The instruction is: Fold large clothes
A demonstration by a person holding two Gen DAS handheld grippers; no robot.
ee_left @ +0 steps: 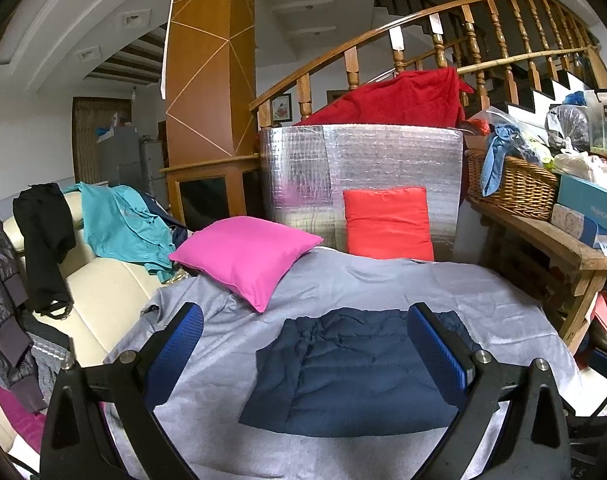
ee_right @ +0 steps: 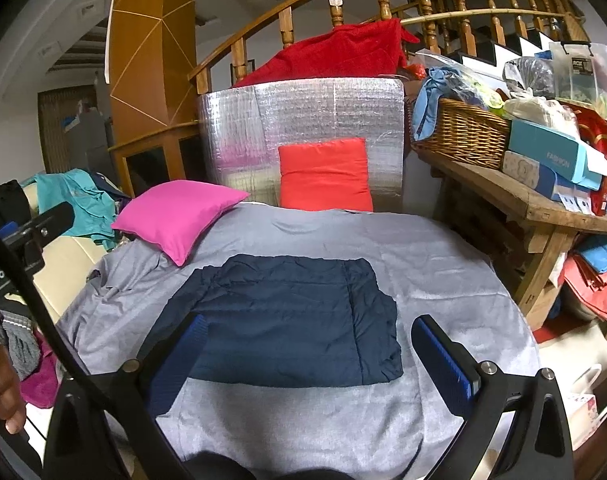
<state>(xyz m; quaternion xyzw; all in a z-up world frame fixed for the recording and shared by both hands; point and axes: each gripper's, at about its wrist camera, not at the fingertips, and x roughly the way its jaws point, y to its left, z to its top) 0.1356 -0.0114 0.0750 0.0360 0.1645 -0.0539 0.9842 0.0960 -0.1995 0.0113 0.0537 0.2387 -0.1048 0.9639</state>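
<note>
At far left, a cream sofa [ee_left: 103, 292] carried the unfolded stock: a black garment [ee_left: 43, 236] hung over its backrest and a teal shirt [ee_left: 123, 224] lay heaped beside it. I judged these were parked there to keep the work surface clear. More dark clothing at the left edge was cut off by the lens rim, and I could not identify it.

I held the left gripper [ee_left: 303, 352] above the near edge of the grey sheet [ee_left: 383, 280], its jaws spread wide and gripping nothing. In the right wrist view its body showed only partly at the left margin, with a hand [ee_right: 3, 392] below it cut off by the frame.

The navy garment [ee_right: 287, 320] lay flat at the centre of the grey sheet, already reduced to a compact rectangle. I judged the folding largely complete. The layer edges at its right side were visible, but how many layers lay beneath could not be determined. Whether the sheet covered a bed or a desk was also hidden.

The pink pillow [ee_left: 243, 260] rested on the far-left corner of the sheet, apart from the garment. The red cushion [ee_right: 325, 174] leaned upright against a silver foil panel [ee_right: 303, 120] at the far edge.

I held the right gripper [ee_right: 307, 356] near the garment's near-right side, jaws spread and empty, not touching the cloth.

At right, a wooden bench [ee_right: 523, 204] carried a wicker basket [ee_right: 459, 136] and boxes.
</note>
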